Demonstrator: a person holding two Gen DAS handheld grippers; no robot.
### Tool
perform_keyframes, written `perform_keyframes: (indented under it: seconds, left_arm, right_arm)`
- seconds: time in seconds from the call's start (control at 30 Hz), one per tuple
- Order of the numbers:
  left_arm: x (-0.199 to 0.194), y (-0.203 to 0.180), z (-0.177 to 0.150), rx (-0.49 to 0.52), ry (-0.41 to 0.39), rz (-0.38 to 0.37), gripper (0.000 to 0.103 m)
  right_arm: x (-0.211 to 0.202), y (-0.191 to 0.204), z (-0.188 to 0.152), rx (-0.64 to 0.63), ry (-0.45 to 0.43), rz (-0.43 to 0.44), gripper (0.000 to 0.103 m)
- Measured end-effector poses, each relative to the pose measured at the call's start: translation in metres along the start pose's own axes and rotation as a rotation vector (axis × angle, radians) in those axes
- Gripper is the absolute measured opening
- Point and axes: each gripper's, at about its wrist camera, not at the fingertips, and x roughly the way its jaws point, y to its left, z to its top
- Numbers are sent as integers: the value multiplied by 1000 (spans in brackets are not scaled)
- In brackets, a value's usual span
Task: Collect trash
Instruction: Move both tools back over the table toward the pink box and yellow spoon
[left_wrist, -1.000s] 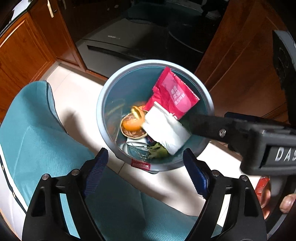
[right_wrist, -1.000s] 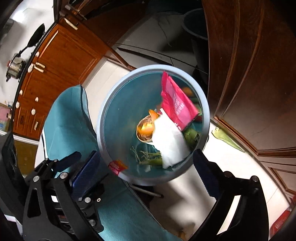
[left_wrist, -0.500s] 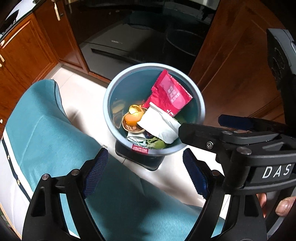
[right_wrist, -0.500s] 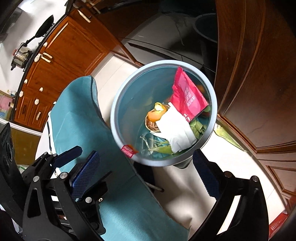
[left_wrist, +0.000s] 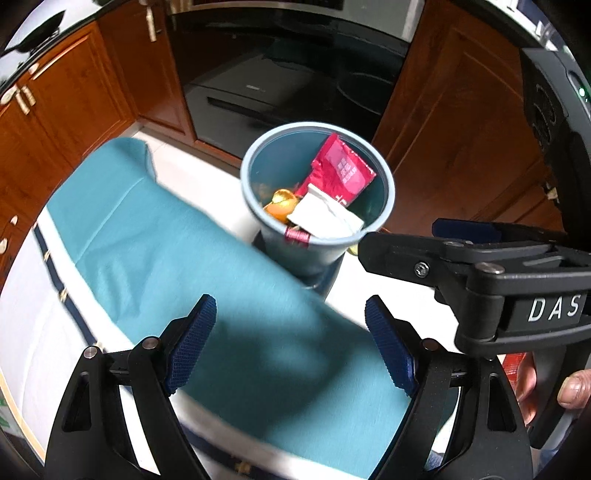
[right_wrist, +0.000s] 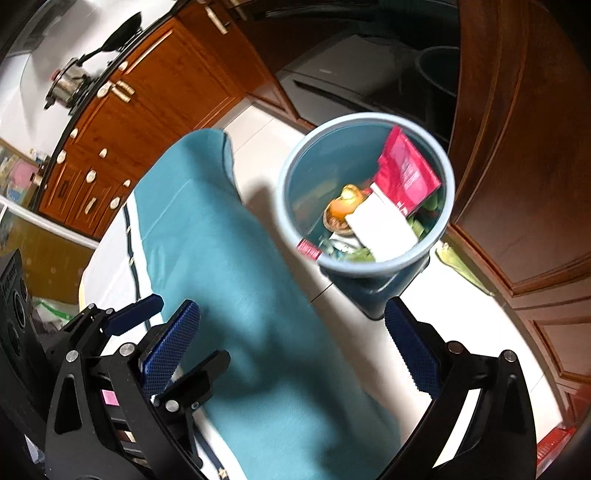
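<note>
Both grippers, left (left_wrist: 286, 343) & right (right_wrist: 291, 349), pulled back from bin (left_wrist: 388, 192) (jaws apart, empty).

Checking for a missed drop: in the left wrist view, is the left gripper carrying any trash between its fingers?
No. The left gripper stands open with only the teal cloth showing between its blue pads.
</note>
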Motion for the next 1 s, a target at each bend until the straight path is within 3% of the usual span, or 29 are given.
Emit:
perform_keyframes:
  seconds: [0.43, 0.77, 1.0]
  left_arm:
    - [-75, 67, -118, -117, -68, 48, 84]
    - [-108, 139, -220, -291, -77, 98, 84]
    - [-132, 165, -271, -343, -99, 127, 84]
  right_arm:
    - [-8, 91, -82, -126, 64, 38, 96]
    - [24, 193, -144, -334, 197, 84, 96]
    - [49, 247, -192, -450, 318, 112, 96]
